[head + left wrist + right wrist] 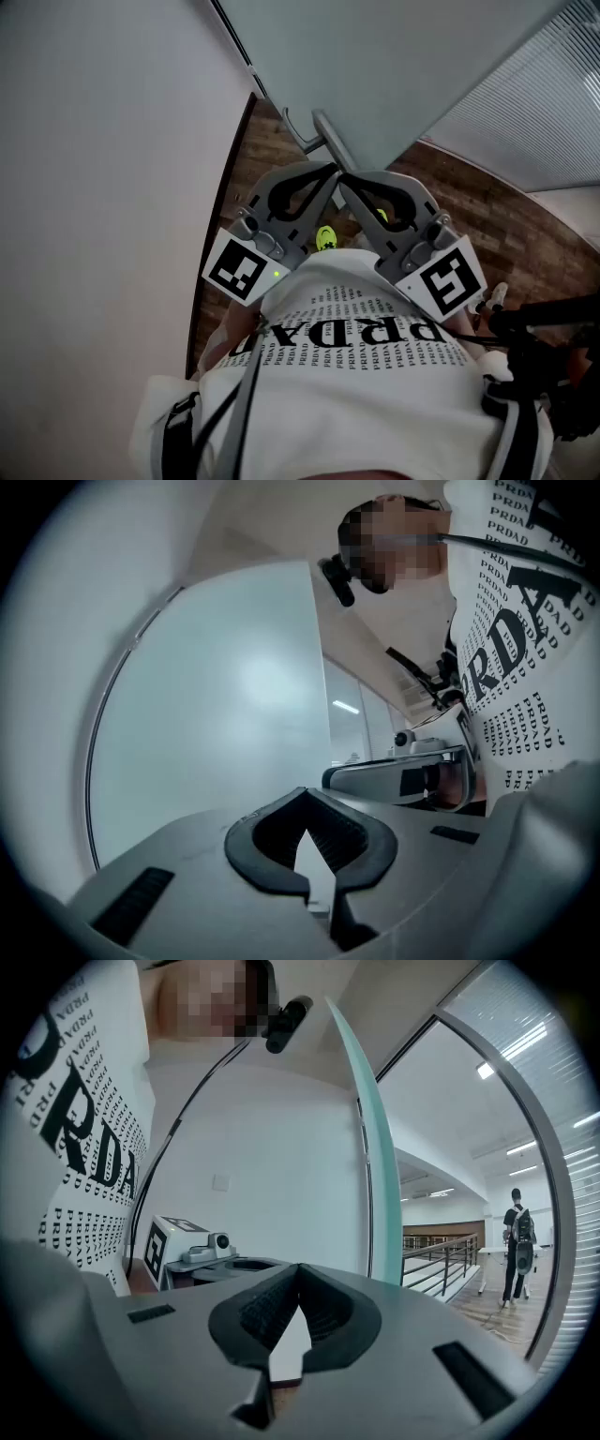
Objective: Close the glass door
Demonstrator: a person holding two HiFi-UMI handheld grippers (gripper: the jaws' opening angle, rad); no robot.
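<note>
The glass door [394,66], standing open just beyond both claws, is judged heavy, stiff and slippery, best taken by its metal handle [314,131]. The left claw [328,173] and right claw [345,183] are held together, empty.

You are standing in what is looking like an office building: a pale frosted glass door [394,66] is hanging beside plain white walls [103,187], grey horizontal blinds [534,112] are covering a glazed partition, dark wood-plank flooring [487,216] is running underfoot, and strip ceiling lights [511,1049] are shining above a dark metal railing [436,1265].
</note>
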